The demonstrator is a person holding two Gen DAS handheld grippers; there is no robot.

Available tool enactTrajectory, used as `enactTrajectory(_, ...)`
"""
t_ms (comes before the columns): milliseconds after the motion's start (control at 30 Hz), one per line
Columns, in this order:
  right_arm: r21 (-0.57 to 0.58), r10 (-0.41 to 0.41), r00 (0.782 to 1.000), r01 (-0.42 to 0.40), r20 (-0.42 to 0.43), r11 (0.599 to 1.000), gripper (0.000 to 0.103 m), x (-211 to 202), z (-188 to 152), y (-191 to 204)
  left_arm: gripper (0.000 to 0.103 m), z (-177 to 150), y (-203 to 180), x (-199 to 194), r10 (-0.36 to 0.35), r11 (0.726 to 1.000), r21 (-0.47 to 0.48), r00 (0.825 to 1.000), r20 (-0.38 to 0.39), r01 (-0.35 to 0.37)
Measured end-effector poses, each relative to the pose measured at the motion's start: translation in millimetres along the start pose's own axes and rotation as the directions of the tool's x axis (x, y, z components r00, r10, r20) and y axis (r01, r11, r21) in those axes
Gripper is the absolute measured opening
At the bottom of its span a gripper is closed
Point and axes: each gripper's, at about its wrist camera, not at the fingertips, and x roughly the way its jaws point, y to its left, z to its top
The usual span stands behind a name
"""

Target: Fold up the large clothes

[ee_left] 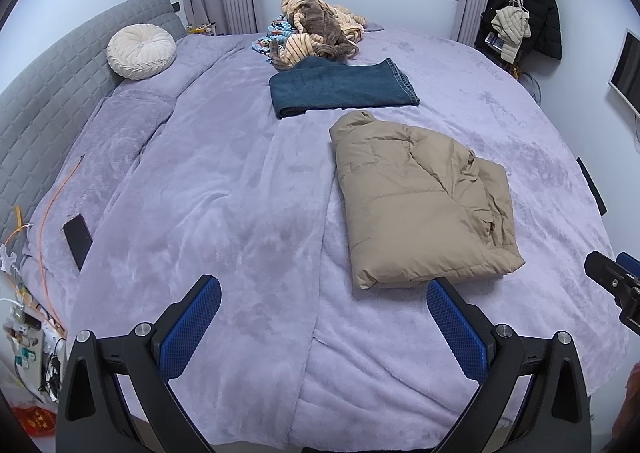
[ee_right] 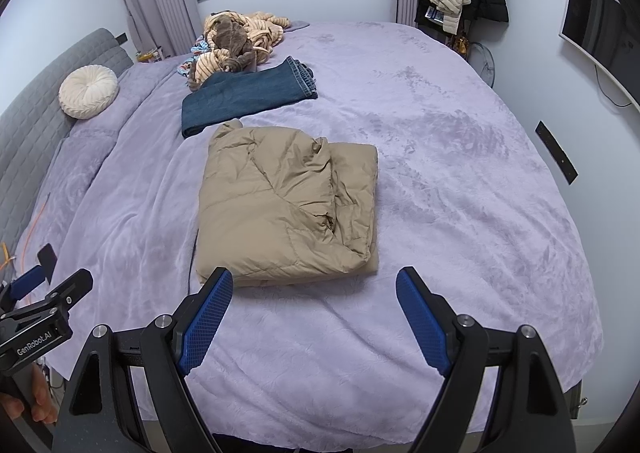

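A tan puffer jacket (ee_left: pixel 420 197) (ee_right: pixel 288 205) lies folded into a rough rectangle on the lilac bed cover (ee_left: pixel 224 193) (ee_right: pixel 460 193). Behind it lie folded dark blue jeans (ee_left: pixel 344 87) (ee_right: pixel 248 93). My left gripper (ee_left: pixel 324 289) hangs open over bare cover, just left of the jacket's near edge, nothing between its blue pads (ee_left: pixel 192 329). My right gripper (ee_right: pixel 314 281) stands open too, its left fingertip by the jacket's near left corner, not touching it. Each gripper shows at the edge of the other view: the right gripper (ee_left: pixel 612 273) and the left gripper (ee_right: pixel 52 293).
A heap of striped and brown clothes (ee_left: pixel 316 33) (ee_right: pixel 236 37) sits at the far side under the window. A white round cushion (ee_left: pixel 140 51) leans on the grey headboard. A black phone (ee_left: pixel 78 239) and orange cable lie at the bed's left edge. Coats hang on a rack (ee_left: pixel 520 1).
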Motion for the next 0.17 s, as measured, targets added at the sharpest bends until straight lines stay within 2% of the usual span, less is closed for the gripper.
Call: enactTrajectory(167, -0.001, 0.000, 1.000, 0.000, 0.000, 1.000, 0.086, 0.3, 0.5, -0.6, 0.103, 2.7, 1.0, 0.3, -0.001, 1.000, 0.004, 1.000, 0.007, 0.001)
